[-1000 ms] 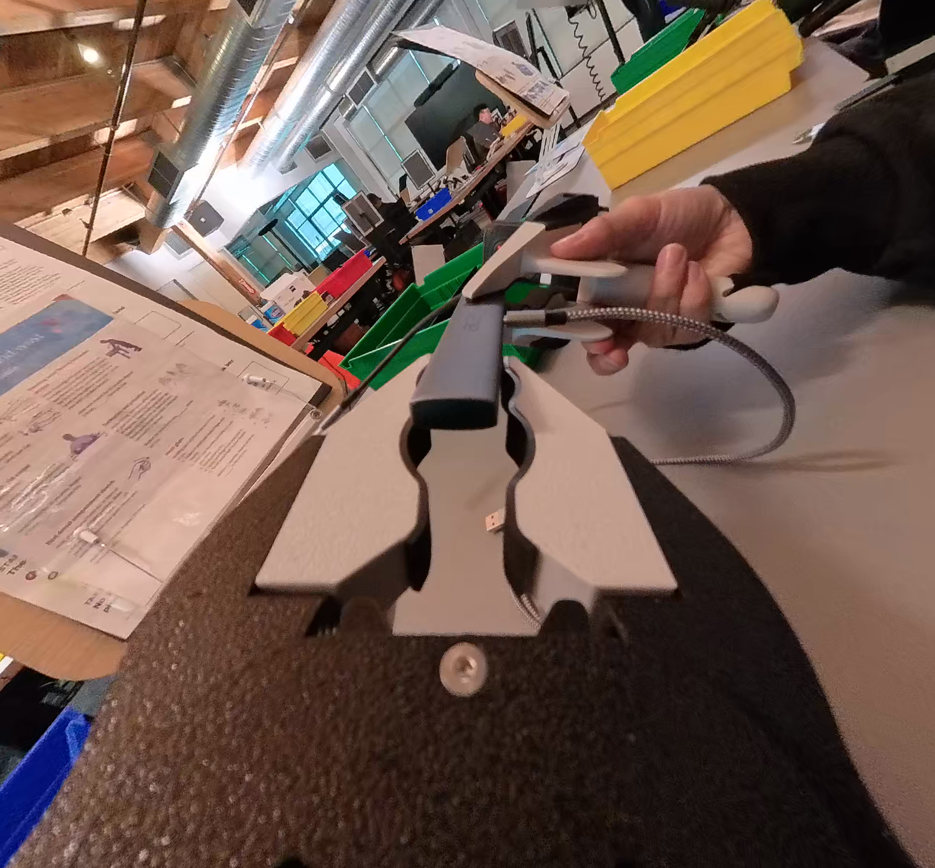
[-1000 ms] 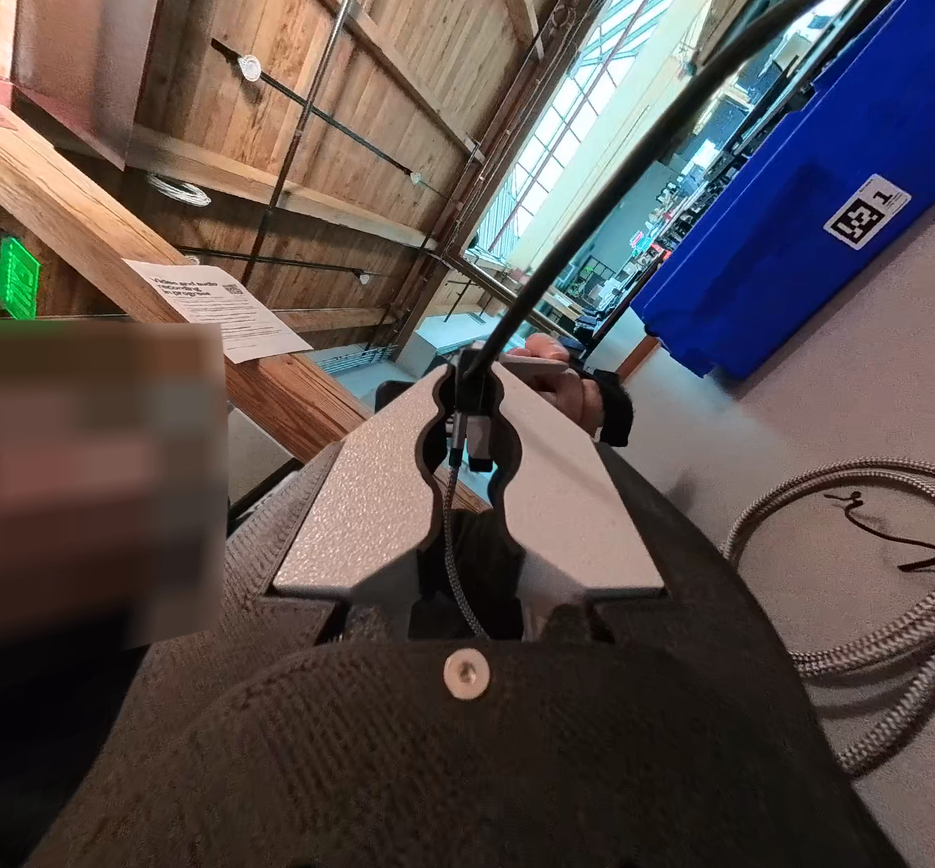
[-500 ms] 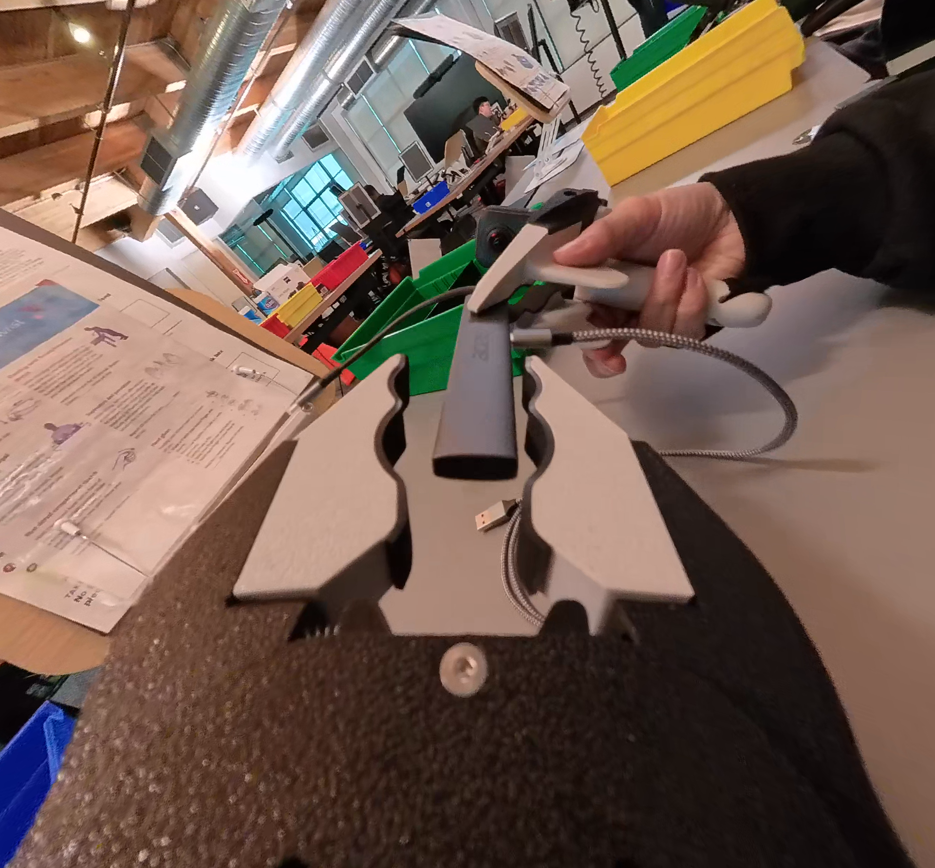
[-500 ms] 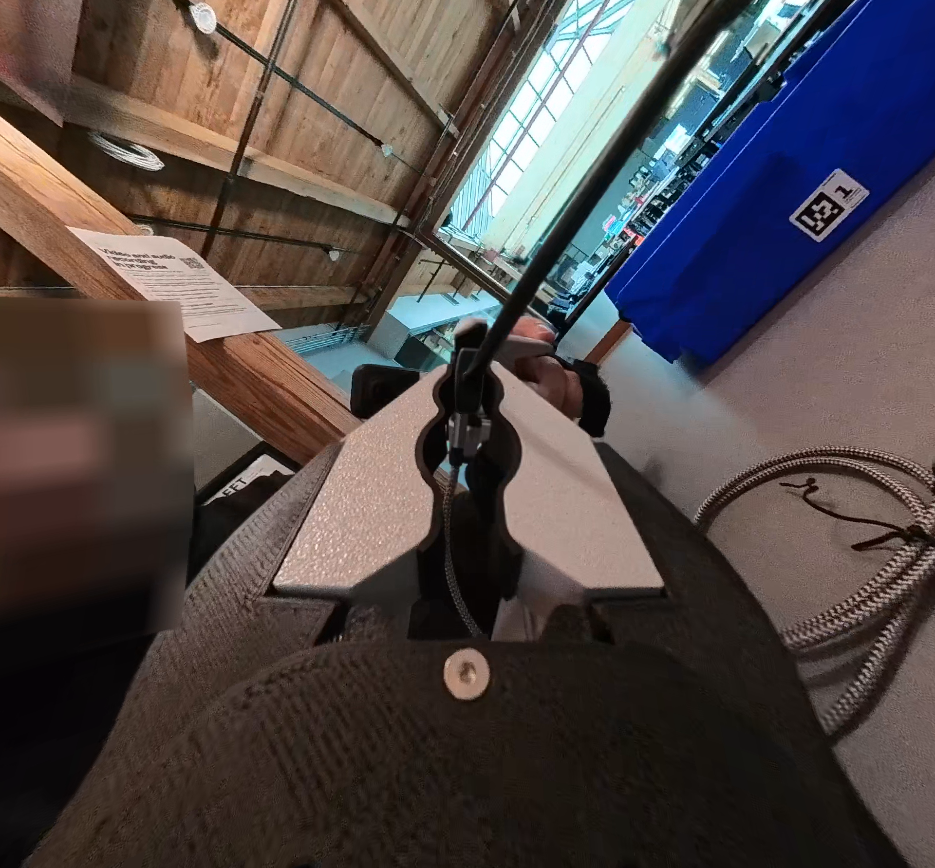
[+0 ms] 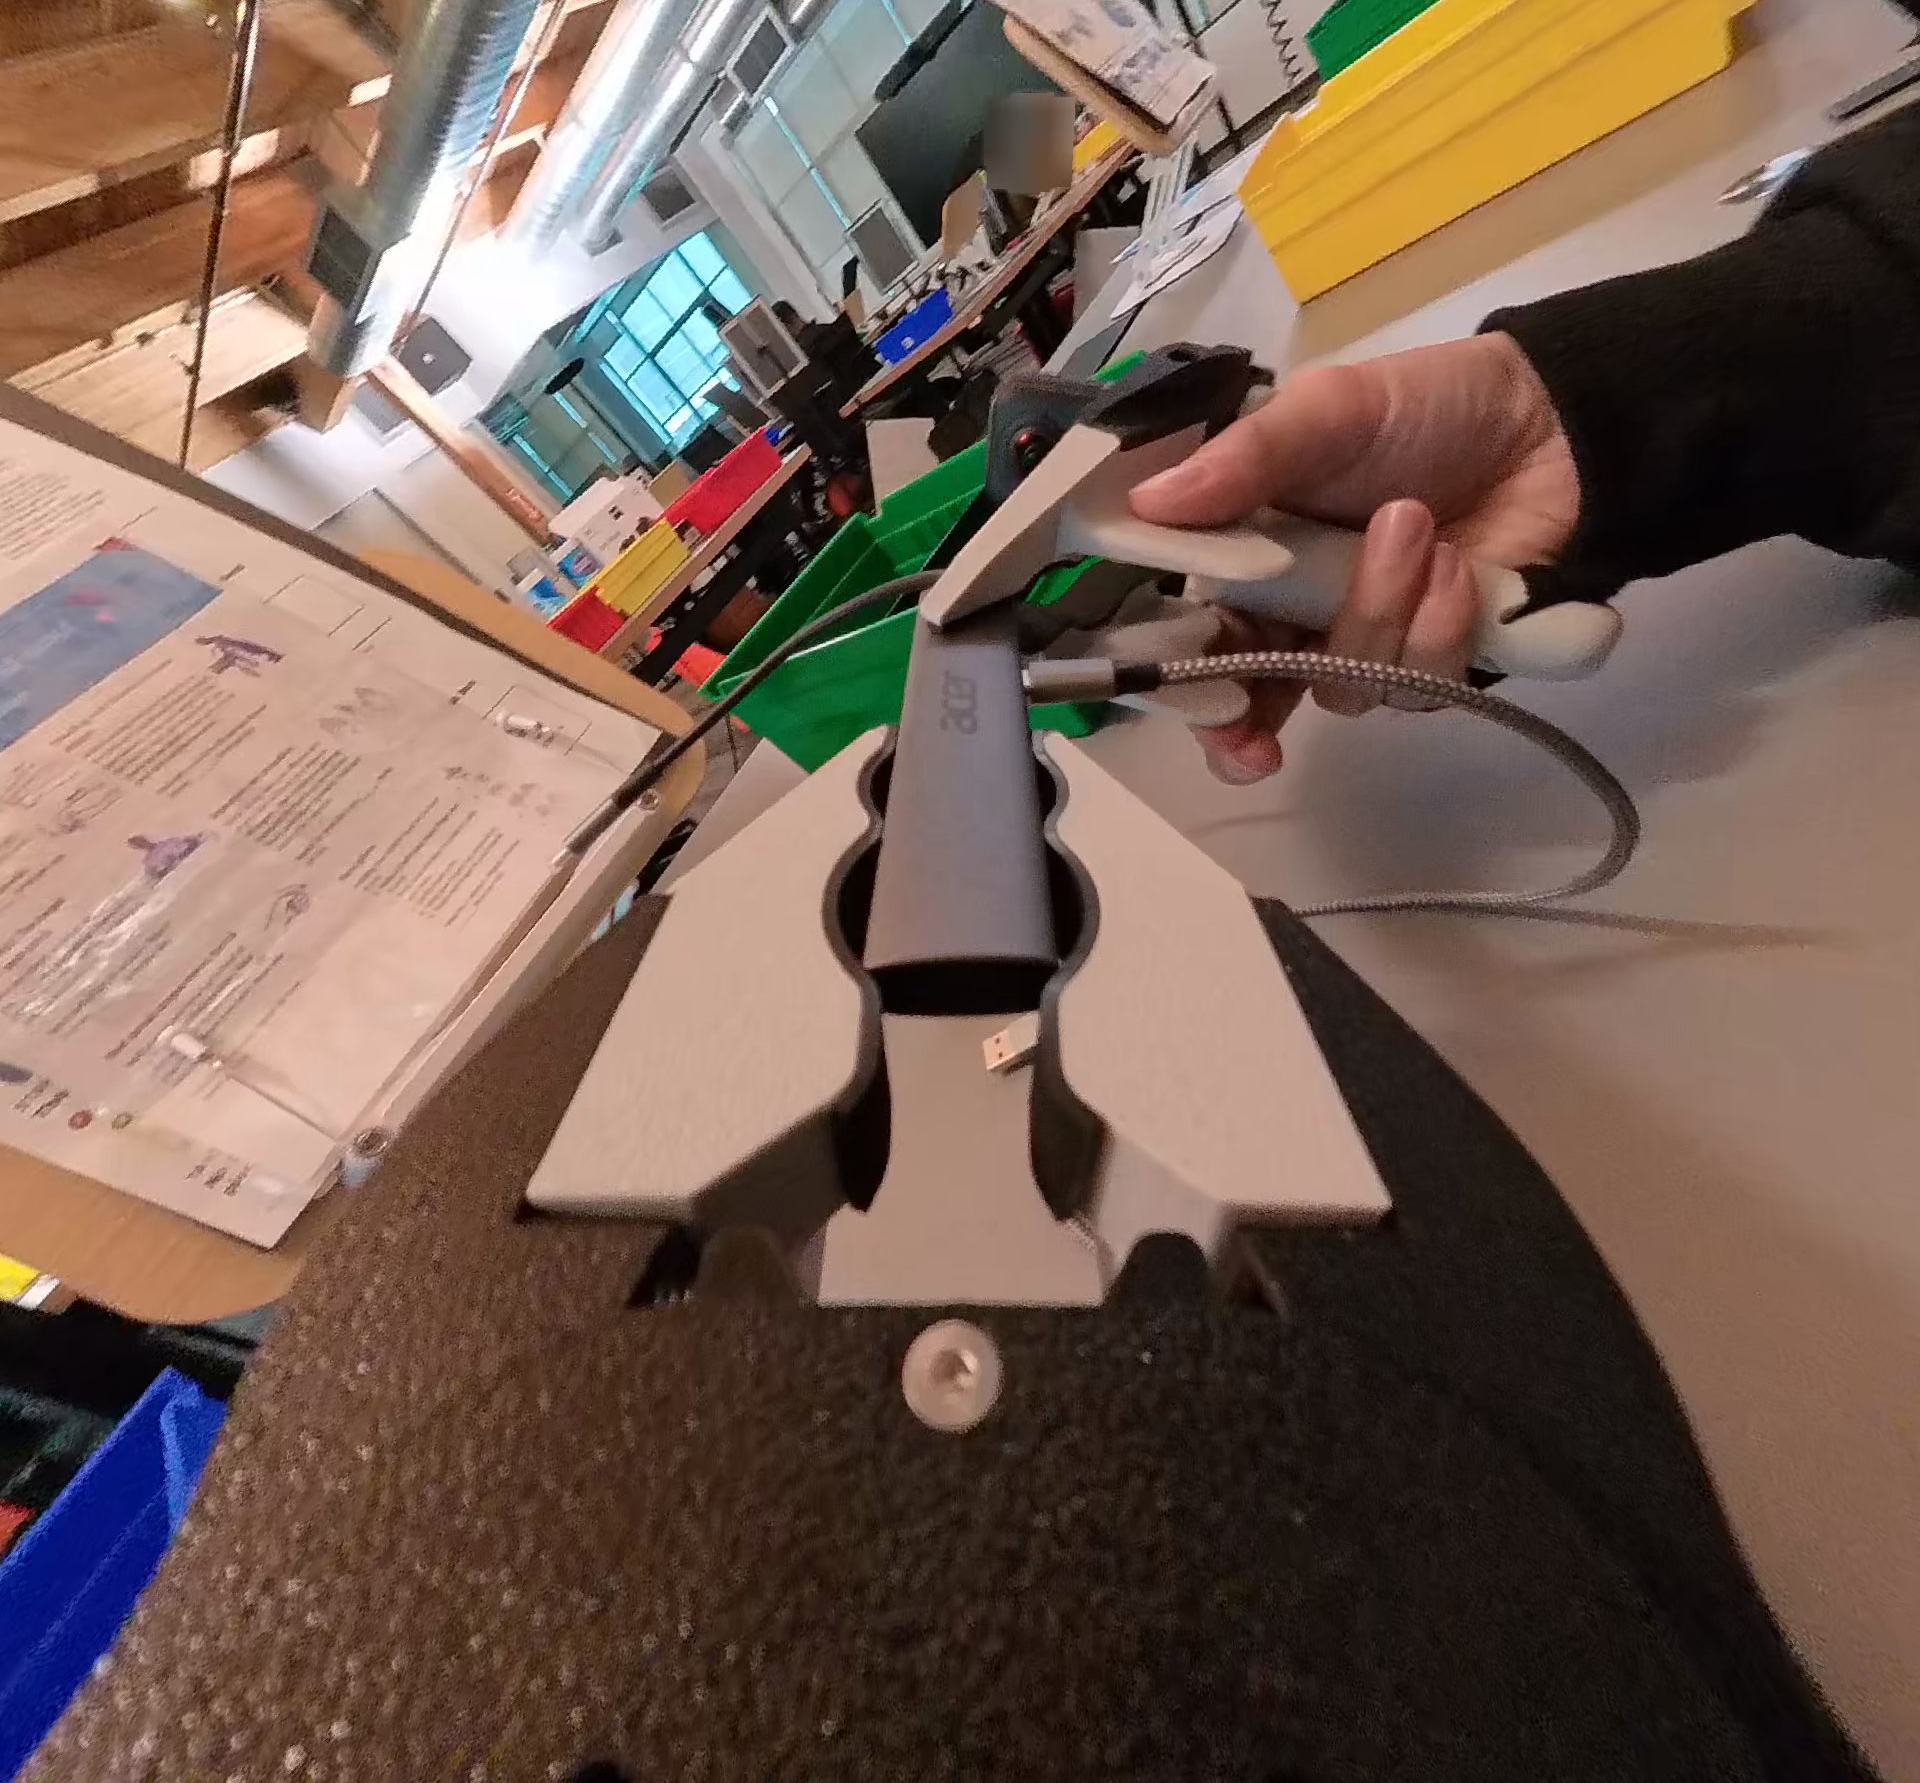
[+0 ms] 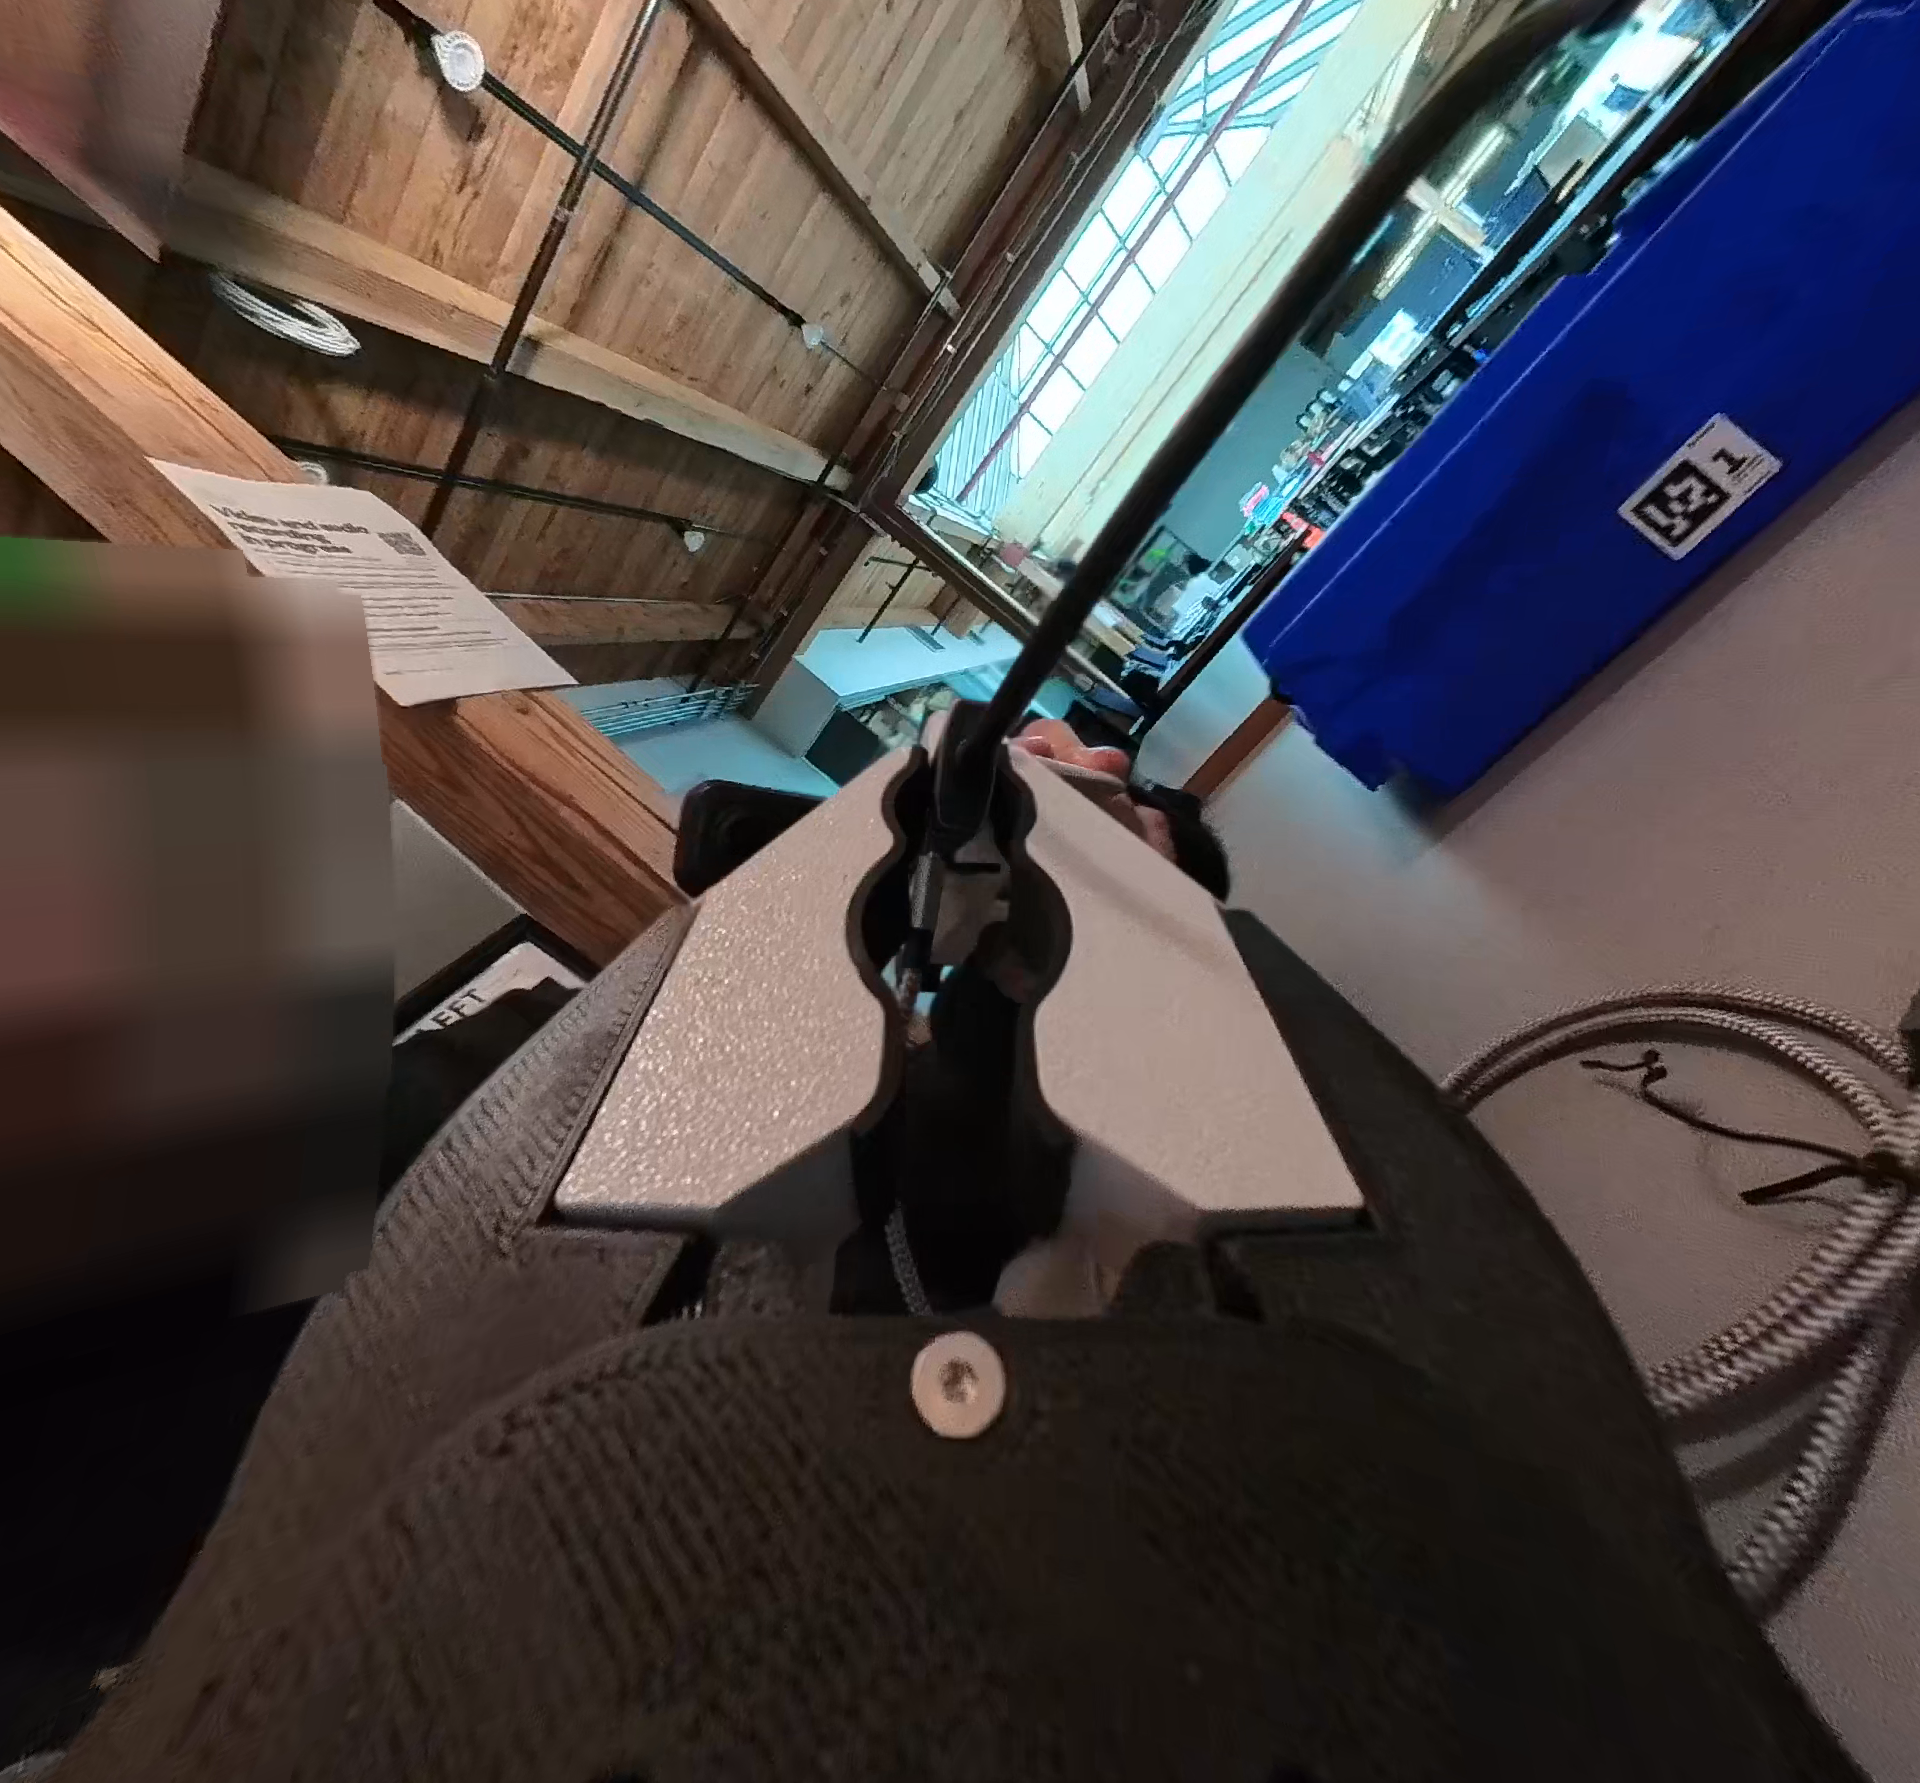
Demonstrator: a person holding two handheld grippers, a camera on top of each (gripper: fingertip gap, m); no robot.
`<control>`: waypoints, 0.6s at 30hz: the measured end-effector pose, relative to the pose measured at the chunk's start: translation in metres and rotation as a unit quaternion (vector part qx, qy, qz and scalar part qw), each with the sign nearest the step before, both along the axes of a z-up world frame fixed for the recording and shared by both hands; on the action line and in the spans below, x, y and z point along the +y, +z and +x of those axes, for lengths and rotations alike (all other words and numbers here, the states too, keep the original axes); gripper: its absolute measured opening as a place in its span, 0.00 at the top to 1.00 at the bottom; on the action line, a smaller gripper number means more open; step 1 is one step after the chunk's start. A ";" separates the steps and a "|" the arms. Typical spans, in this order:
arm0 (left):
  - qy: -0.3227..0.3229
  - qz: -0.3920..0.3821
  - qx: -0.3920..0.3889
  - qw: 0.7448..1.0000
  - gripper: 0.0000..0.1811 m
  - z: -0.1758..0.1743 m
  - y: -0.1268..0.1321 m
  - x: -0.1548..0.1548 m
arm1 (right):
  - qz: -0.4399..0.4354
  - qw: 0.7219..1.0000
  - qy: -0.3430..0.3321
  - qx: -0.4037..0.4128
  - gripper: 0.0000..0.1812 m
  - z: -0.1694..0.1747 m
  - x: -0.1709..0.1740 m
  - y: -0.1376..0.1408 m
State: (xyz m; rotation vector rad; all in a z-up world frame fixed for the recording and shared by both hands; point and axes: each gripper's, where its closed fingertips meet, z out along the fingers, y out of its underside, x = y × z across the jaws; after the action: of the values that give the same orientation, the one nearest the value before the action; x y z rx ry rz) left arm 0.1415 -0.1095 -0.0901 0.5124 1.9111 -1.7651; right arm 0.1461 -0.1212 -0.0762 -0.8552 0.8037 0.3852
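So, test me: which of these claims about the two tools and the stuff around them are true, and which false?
1. The left tool is clamped on a dark grey bar-shaped device. True.
2. A hand in a black sleeve holds the right tool. True.
3. The right tool grips nothing. False: it is shut on the metal plug of a braided cable, and the plug's tip meets the device's side.
4. The big bin in the right wrist view is red. False: a blue bin stands there, beyond a coiled cable on the table.
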 end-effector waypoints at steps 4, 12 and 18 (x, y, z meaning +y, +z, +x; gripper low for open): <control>0.068 -0.022 0.032 0.997 0.88 0.024 0.007 0.004 | -0.152 0.978 -0.134 -0.053 0.77 0.014 -0.014 -0.013; 0.189 -0.059 0.103 0.975 0.88 0.065 0.010 0.018 | -0.319 0.840 -0.342 -0.273 0.79 0.017 0.012 0.020; 0.204 -0.076 0.137 0.966 0.88 0.063 0.011 0.015 | -0.383 0.803 -0.366 -0.274 0.86 0.035 0.026 0.010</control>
State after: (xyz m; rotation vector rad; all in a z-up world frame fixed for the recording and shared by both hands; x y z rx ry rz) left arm 0.2045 -0.0941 -0.0793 -0.1821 1.8672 -1.7485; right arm 0.1807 -0.0952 -0.0661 -1.2292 0.6656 -0.9176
